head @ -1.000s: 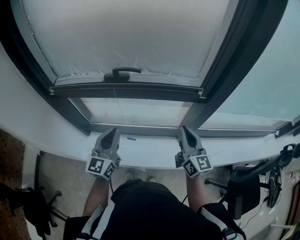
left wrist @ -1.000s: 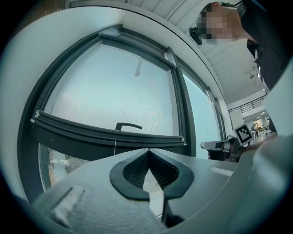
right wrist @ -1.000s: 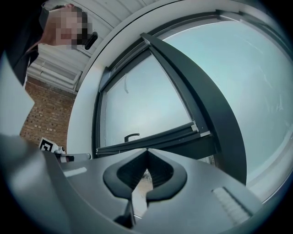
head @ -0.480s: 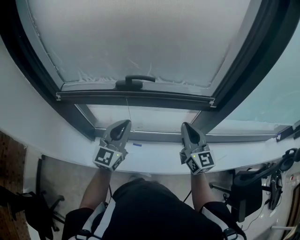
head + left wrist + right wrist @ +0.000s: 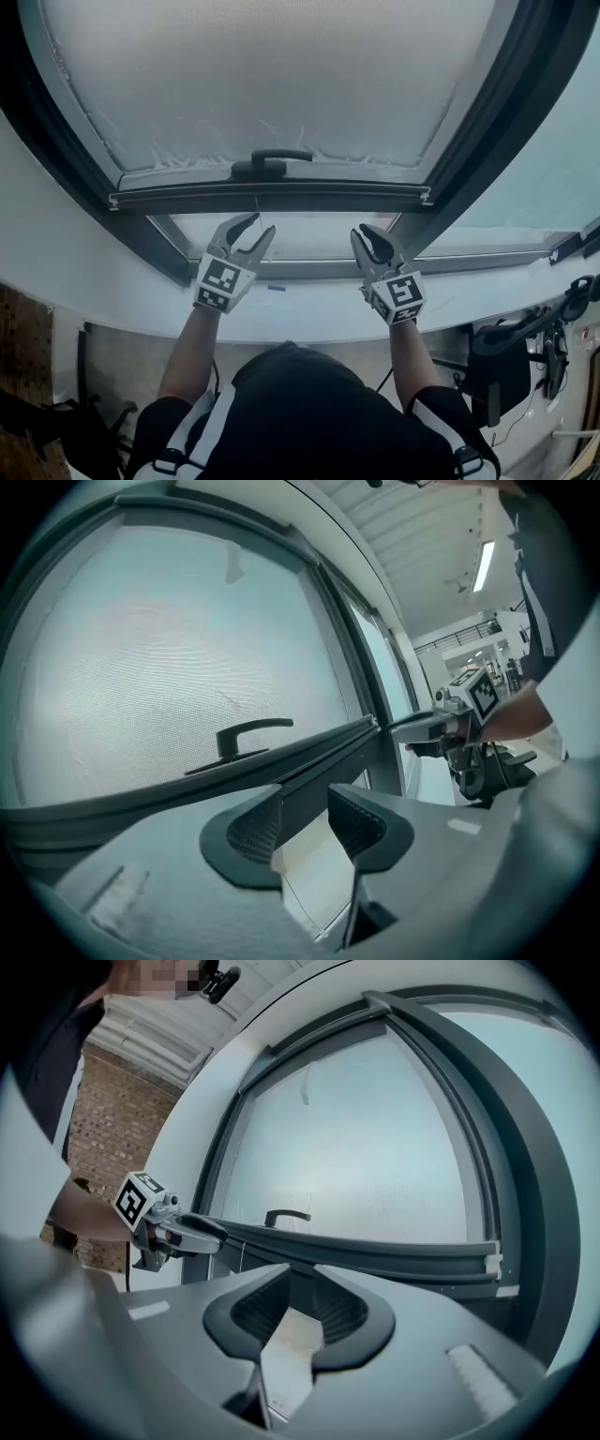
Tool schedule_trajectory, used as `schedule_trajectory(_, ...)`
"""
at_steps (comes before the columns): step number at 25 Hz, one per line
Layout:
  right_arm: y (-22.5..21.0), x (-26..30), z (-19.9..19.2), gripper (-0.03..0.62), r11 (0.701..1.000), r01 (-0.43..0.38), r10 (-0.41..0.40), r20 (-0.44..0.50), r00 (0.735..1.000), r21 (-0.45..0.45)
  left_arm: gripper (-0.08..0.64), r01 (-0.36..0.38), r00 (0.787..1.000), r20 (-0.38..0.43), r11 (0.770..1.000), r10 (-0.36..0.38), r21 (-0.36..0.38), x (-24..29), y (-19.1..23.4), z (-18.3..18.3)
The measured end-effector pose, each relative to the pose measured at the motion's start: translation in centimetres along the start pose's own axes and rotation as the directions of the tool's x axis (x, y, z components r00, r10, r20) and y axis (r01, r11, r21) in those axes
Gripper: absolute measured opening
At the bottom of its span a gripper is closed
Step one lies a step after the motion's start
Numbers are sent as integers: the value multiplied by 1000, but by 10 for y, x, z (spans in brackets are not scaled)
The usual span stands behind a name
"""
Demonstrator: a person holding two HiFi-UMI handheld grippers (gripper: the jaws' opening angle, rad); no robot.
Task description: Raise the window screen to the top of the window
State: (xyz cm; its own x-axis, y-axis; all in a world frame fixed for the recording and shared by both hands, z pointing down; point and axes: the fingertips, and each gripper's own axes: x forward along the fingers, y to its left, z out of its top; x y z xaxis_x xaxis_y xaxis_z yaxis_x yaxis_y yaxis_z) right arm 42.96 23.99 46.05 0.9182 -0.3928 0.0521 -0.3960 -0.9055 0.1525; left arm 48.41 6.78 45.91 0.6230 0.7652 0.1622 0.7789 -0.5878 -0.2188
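And here's the window screen (image 5: 272,84), pale mesh filling most of the window frame (image 5: 487,122). Its dark bottom bar (image 5: 272,197) is low, not far above the frame's bottom edge, with a strip of bare glass (image 5: 281,232) under it. We've got a long way to go to the top.

The bar runs side to side, from the frame's left edge to its right. A dark handle (image 5: 267,162) sits on it, left of the middle.

Now the left gripper (image 5: 255,228): it's just below the bar, almost under the handle. Its jaws are wide and opening, with nothing between the pads. The right gripper (image 5: 367,239) is below the bar too, towards its right end. Its gap is narrower but also opening, and it's empty as well.

So the bar lies just ahead of and above both sets of jaws, crosswise to them, and we judge them about equally near. The left is closer to the handle. Both arms reach over the white sill (image 5: 309,314).
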Motion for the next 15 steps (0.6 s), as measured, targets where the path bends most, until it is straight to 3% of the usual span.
schedule_trajectory(5, 14, 22, 5, 151, 985, -48, 35, -80, 996, -166, 166, 20, 999, -36, 994, -16, 110, 8, 0, 0)
schedule_trajectory(11, 22, 31, 10, 160, 979, -44, 27, -87, 996, -198, 164, 11, 999, -49, 982, -2, 187, 8, 2, -5)
schedule_trajectory(13, 22, 35, 10, 160, 967, -47, 18, -117, 993, -251, 164, -2, 997, -80, 967, 23, 255, 13, 7, -13)
schedule_trajectory(15, 18, 41, 5, 160, 939, -75, 23, -155, 988, -335, 166, -9, 989, -135, 930, 62, 366, 20, 14, -17)
